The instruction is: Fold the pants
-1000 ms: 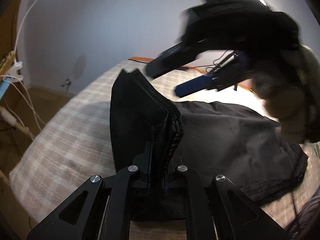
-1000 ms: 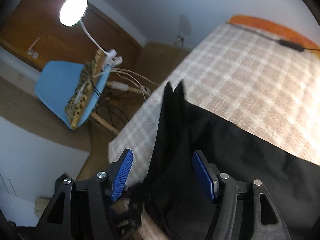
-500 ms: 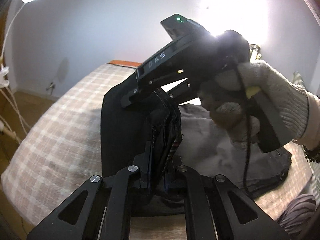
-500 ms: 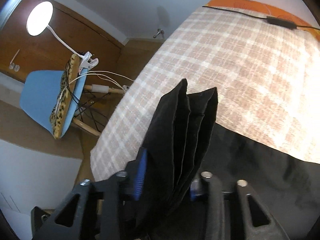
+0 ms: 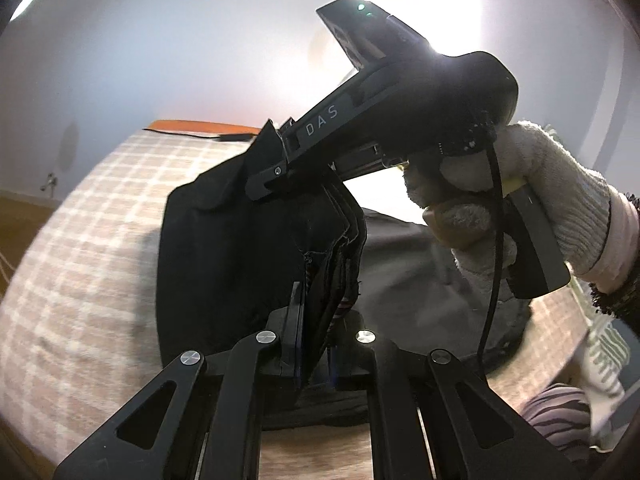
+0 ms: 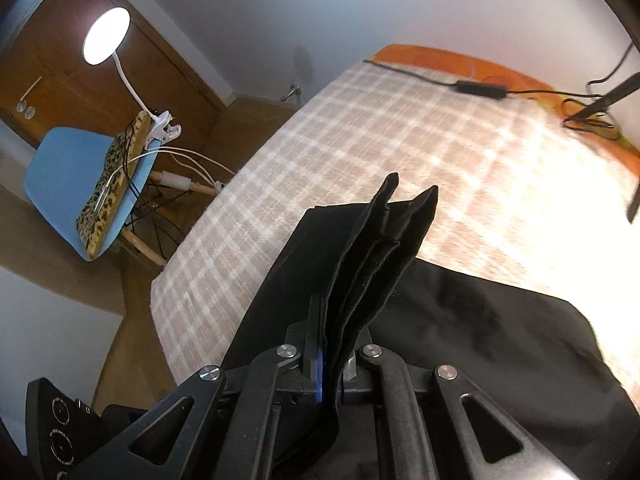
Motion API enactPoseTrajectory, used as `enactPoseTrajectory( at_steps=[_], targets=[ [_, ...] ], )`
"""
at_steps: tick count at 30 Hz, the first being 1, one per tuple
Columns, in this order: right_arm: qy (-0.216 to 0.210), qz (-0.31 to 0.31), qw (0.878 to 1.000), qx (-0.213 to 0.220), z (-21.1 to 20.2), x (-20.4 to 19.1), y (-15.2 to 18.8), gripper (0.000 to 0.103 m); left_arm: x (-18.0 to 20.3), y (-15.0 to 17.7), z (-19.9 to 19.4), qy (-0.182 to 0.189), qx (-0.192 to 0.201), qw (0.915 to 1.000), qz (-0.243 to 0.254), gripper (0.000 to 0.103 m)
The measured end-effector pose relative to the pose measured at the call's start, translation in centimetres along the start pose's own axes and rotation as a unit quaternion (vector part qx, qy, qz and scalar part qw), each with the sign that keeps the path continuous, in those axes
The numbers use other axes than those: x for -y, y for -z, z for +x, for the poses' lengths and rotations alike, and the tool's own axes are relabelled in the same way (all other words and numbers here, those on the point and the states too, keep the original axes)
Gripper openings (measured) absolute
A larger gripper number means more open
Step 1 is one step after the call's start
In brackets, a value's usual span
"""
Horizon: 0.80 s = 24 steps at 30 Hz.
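Note:
Black pants point(image 5: 224, 256) lie on a beige checked bed point(image 5: 88, 216). My left gripper point(image 5: 320, 320) is shut on several stacked layers of one pants end, held up off the bed. My right gripper point(image 6: 332, 352) is shut on another bunch of folded layers of the pants point(image 6: 372, 256), also lifted. In the left wrist view the right gripper's black body point(image 5: 380, 116) and gloved hand point(image 5: 516, 196) sit just beyond my left one, clamping the far corner of the same raised edge. The rest of the pants point(image 6: 500, 336) trails down onto the bed.
A blue chair point(image 6: 68, 184) with a leopard-print cushion and a clipped lamp point(image 6: 106, 36) stands left of the bed on the wood floor. A black cable with a box point(image 6: 480, 88) and an orange strip point(image 6: 460, 60) lie at the bed's far edge. Striped fabric point(image 5: 560, 416) lies at right.
My right gripper went from open around the pants edge to shut on it. Both grippers have since lifted the gathered edge higher, close together.

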State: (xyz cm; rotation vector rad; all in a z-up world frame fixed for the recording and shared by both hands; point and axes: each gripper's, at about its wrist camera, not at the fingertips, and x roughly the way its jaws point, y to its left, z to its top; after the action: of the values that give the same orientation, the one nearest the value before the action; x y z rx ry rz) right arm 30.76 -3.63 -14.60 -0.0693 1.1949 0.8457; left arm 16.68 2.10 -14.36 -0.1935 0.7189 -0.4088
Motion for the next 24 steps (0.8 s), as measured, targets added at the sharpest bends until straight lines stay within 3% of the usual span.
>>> enactPoseTrajectory(
  at_steps=[12, 24],
  targets=[
    [0.028, 0.011, 0.999, 0.032, -6.6, 3.5, 2.9, 0.001, 6.0, -2.0, 1.0, 0.062, -0.023, 0.9974, 0.028, 0.007],
    [0.059, 0.05, 0.995, 0.055, -12.2, 8.9, 7.6, 0.001, 12.7, -2.7, 3.5, 0.108, -0.076, 0.9851, 0.11, 0.007]
  ],
)
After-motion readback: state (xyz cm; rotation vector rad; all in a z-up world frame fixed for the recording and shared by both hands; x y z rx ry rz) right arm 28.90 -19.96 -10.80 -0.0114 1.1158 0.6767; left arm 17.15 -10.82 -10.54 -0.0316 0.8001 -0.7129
